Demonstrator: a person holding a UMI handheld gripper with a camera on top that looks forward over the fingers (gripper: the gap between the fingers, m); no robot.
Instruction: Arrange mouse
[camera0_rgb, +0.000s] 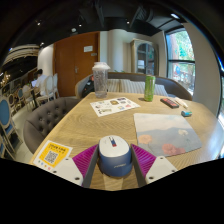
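The gripper (114, 160) hovers at the table's (95, 125) near edge, fingers spread about the mouse (114, 153); it sits between the pads with gaps either side, likely positioned for grasping.

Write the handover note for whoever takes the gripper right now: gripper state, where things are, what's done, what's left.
Gripper: open, low over the wooden table. The mouse rests on the table between the two fingers, a small gap each side; not gripped.
Mouse pad: ahead and to the right of the mouse, flat on the table, nothing on it.
Also on the table: yellow card left of the fingers, paper sheet, clear cup, green can further back.
Done: fingers lined up around the mouse.
Left: close on the mouse, lift, probably set it on the mouse pad.
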